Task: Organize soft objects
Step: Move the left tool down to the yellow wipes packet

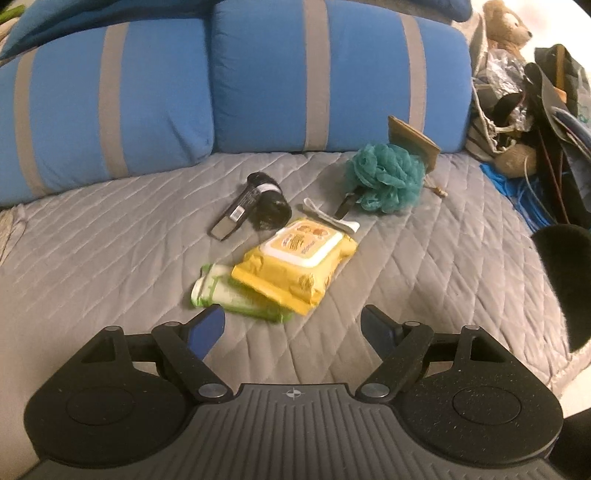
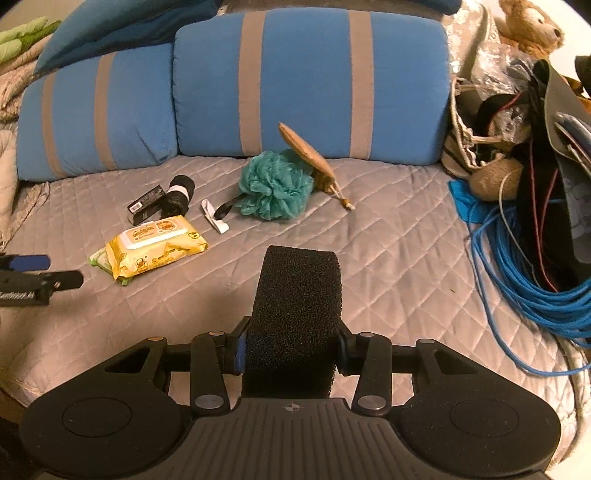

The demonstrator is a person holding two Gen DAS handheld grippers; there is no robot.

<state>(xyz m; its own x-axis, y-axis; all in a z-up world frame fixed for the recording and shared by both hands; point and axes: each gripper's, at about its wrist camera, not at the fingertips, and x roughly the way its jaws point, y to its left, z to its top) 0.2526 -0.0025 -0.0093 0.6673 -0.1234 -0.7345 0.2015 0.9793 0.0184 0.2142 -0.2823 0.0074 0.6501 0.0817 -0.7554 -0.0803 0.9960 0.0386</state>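
Wipes come first in our left wrist view: a yellow wipes pack (image 1: 295, 264) lies on the grey quilted cover (image 1: 110, 258), overlapping a green wipes pack (image 1: 221, 293) beneath it. Our left gripper (image 1: 293, 326) hangs just short of them with its blue-padded fingers (image 1: 207, 330) spread wide and nothing between them. Behind the packs we see a black bundle (image 1: 267, 208) beside a dark flat box (image 1: 232, 216), a white clip (image 1: 330, 218), and a teal bath pouf (image 1: 386, 177) resting against a tan pouch (image 1: 413, 138). Two blue striped pillows (image 1: 332, 74) line the back, and a teddy bear (image 1: 506, 26) sits above a heap of bags on the right.

From the right wrist view, our right gripper (image 2: 291, 350) is clamped about halfway on a block of black sponge (image 2: 299, 314), which stands up between the pads, clear of the cover. The yellow wipes pack (image 2: 155, 247) lies off to the left, close to the tip of the left gripper (image 2: 33, 271) at the frame edge. The teal bath pouf (image 2: 275, 186) sits farther back, ahead of the sponge. A coil of blue cable (image 2: 517, 269) lies at the right.
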